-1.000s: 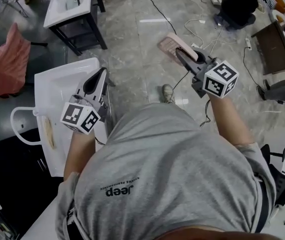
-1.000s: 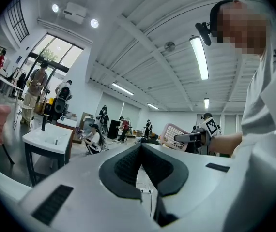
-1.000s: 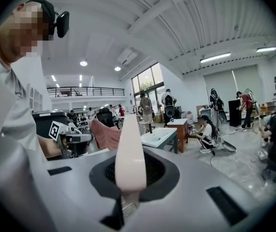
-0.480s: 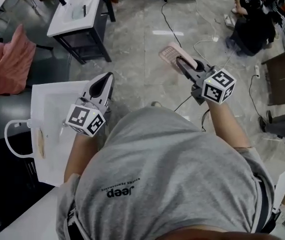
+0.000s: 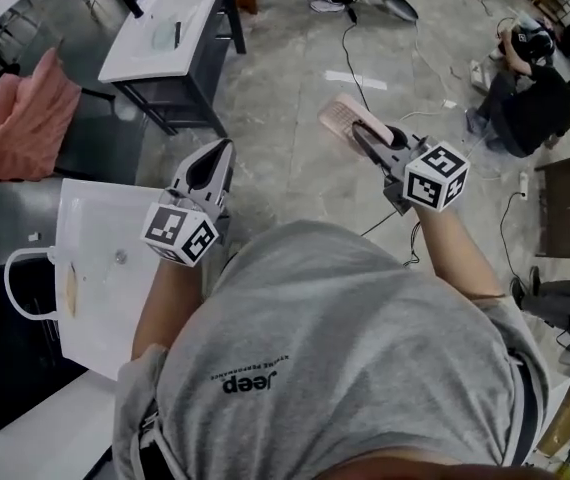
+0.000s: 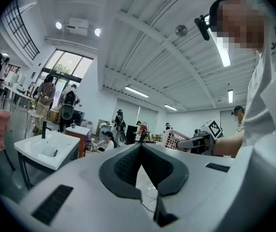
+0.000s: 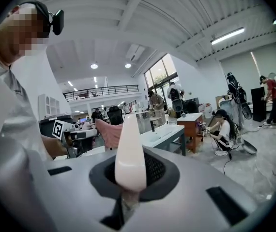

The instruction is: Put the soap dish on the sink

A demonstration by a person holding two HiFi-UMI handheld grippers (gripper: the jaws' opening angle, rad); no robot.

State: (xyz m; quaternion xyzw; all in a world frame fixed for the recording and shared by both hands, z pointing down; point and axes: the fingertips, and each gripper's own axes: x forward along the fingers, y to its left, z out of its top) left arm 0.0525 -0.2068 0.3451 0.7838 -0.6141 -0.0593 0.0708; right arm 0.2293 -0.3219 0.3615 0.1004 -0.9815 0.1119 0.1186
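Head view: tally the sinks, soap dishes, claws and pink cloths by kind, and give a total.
Sinks: 2, near sink, far sink
Soap dish: 1
Claws: 2, left claw, right claw
Pink cloth: 1
Total: 6

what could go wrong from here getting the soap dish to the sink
The right claw pinches the pink soap dish by one edge only, so it may pivot or slip out. The sink lies on the person's left, past the left claw, so the claws might bump crossing over.
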